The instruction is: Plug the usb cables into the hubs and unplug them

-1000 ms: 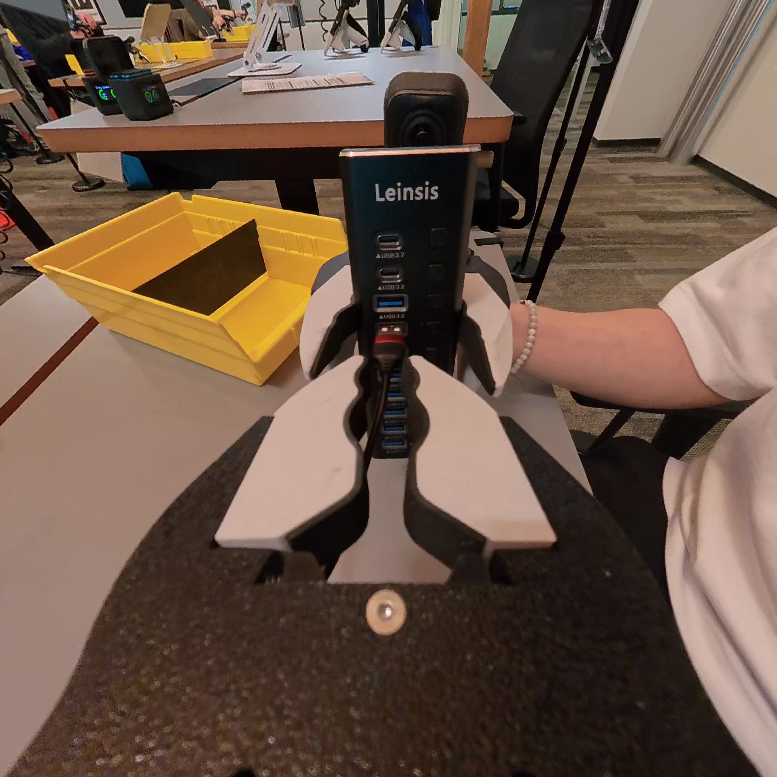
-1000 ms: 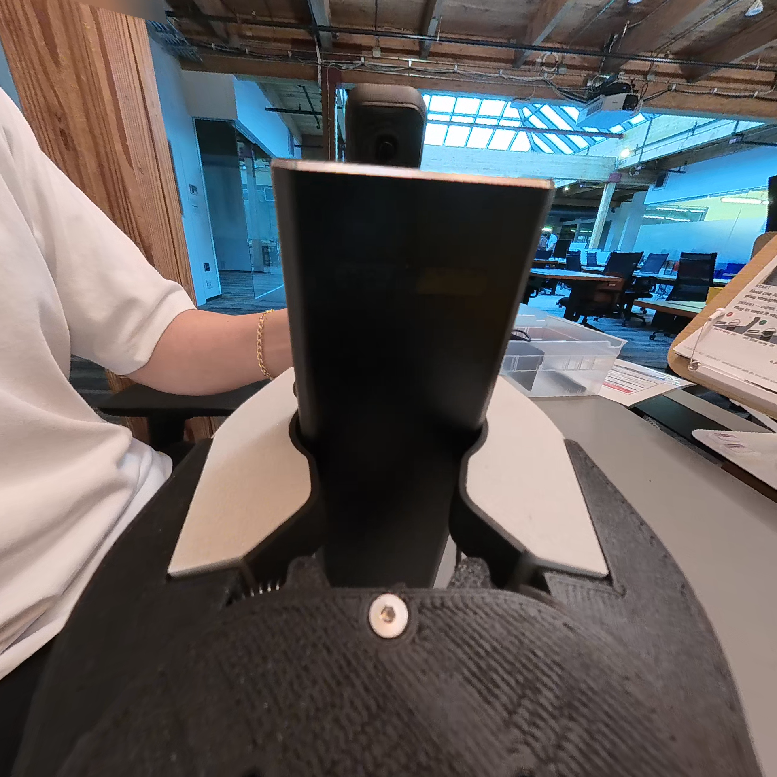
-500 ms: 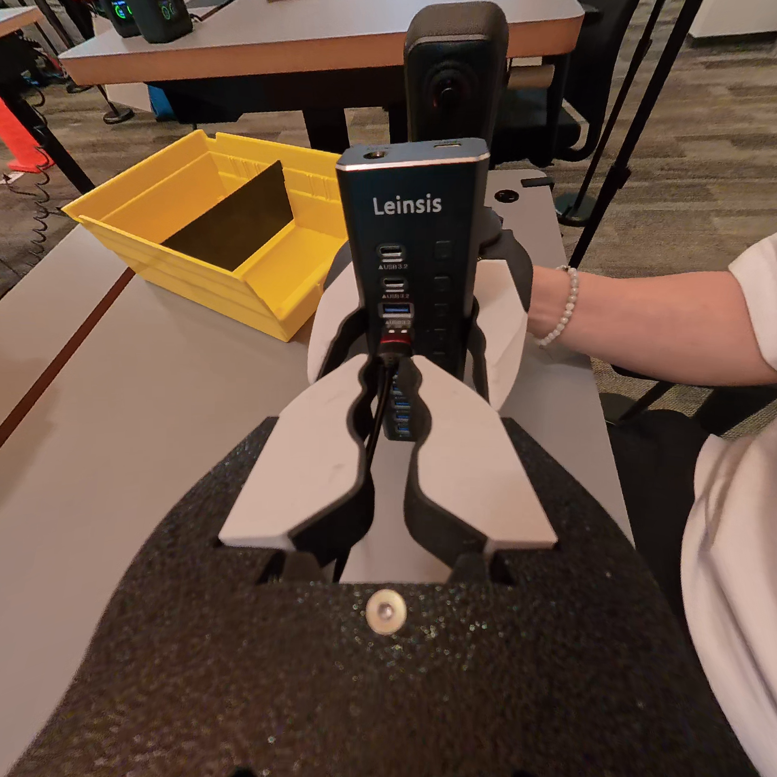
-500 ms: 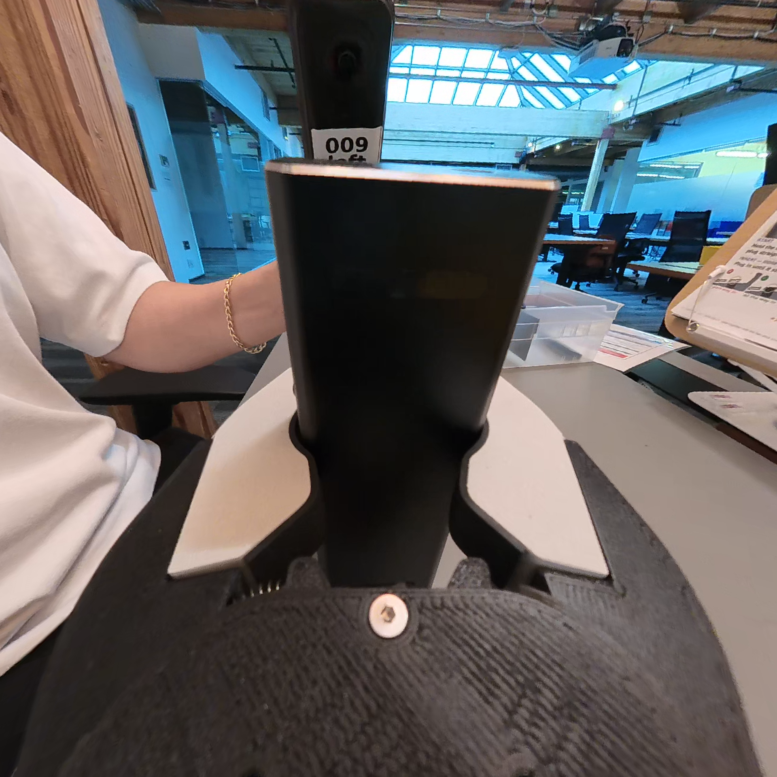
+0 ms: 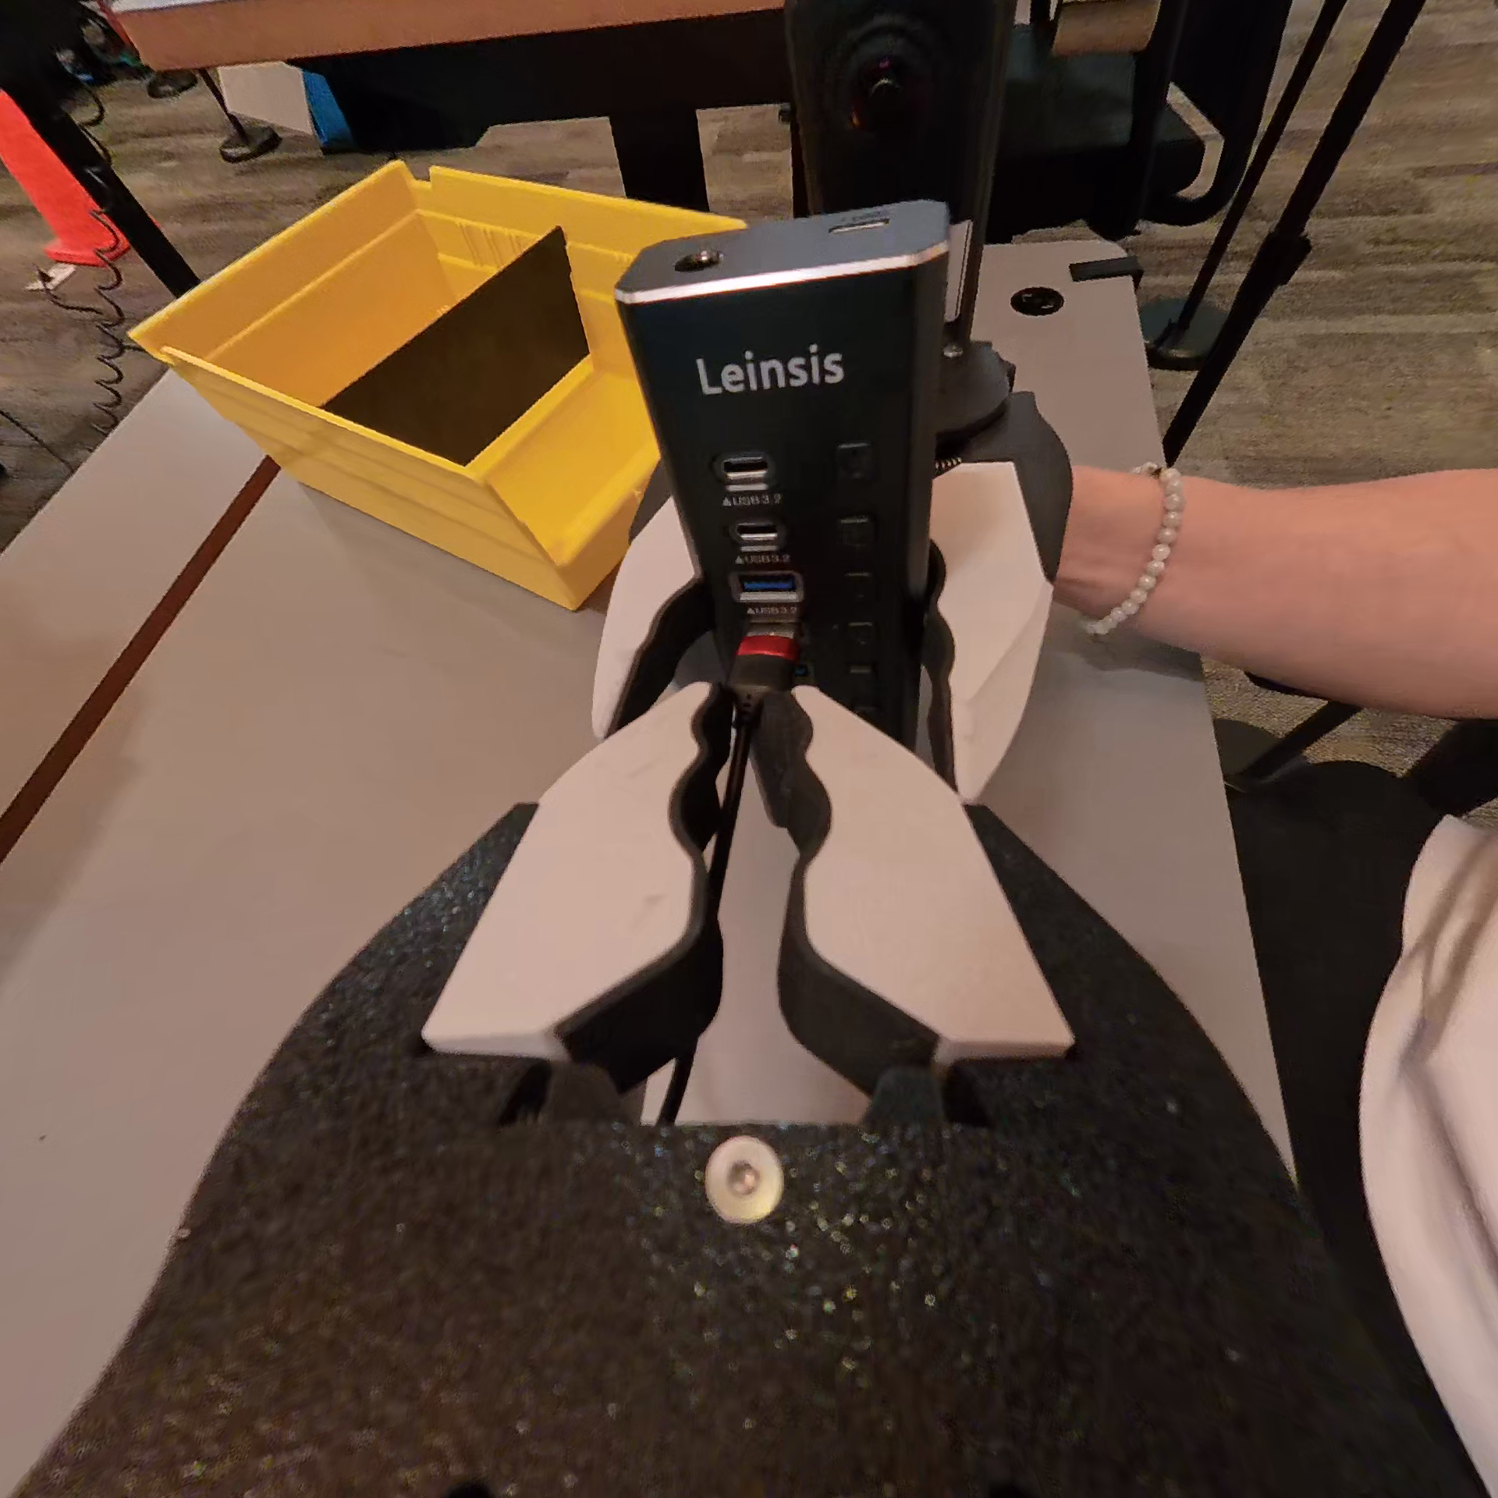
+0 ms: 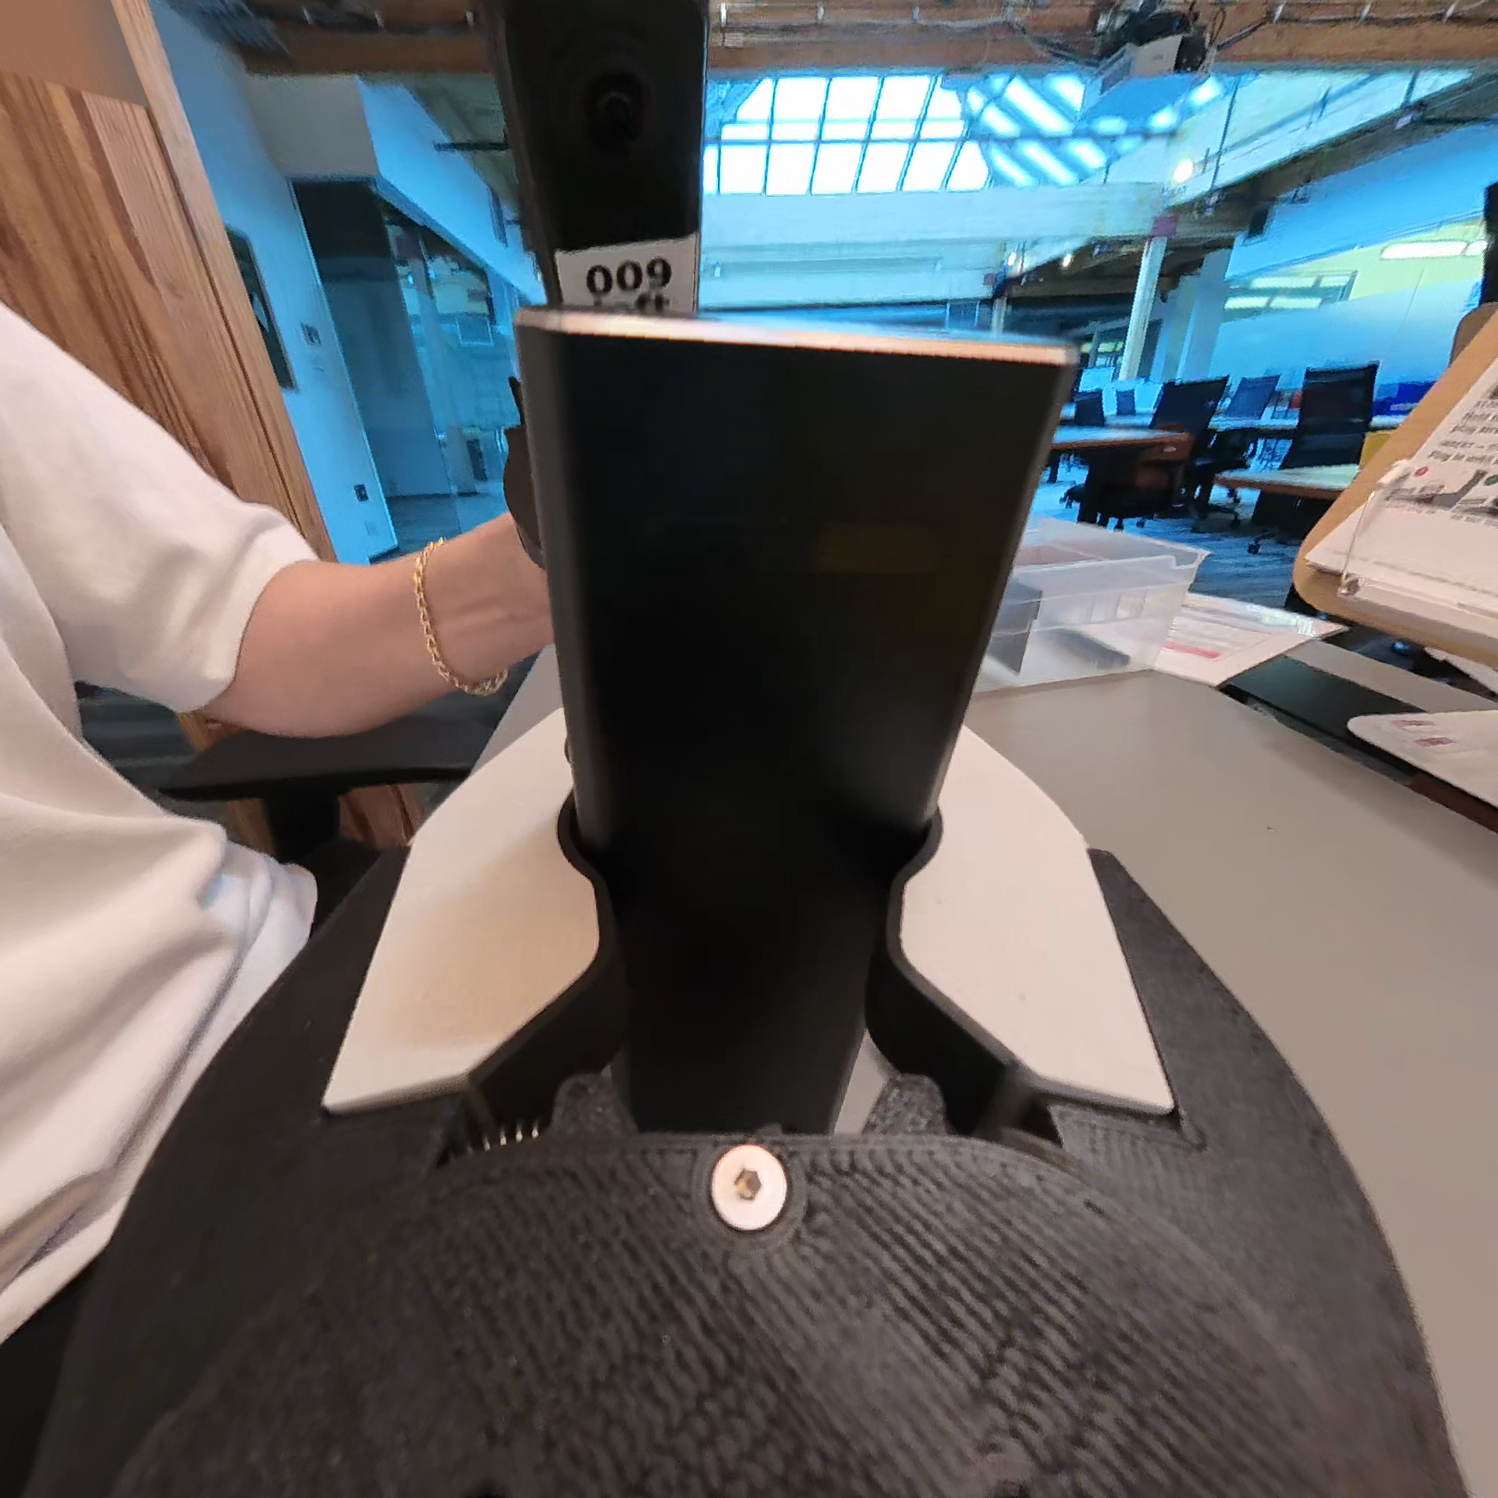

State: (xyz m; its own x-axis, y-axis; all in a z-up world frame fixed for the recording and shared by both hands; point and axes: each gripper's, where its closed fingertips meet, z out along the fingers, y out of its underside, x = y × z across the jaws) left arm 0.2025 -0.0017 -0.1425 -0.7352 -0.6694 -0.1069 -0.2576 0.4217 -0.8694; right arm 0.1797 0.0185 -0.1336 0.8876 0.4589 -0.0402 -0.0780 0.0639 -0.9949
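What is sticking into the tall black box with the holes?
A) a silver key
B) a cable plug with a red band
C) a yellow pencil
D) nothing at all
B: in the left wrist view, a plug with a red band sits in a port of the black hub, just below the blue port, at the tips of the left gripper.

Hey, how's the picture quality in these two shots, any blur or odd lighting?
Left wrist view: hub sharp, evenly lit; sleeve at the right edge smeared by motion; wide-angle bending at the table edges. Right wrist view: hub's back dark against the bright, blue-tinted skylight; its top edge slightly soft.
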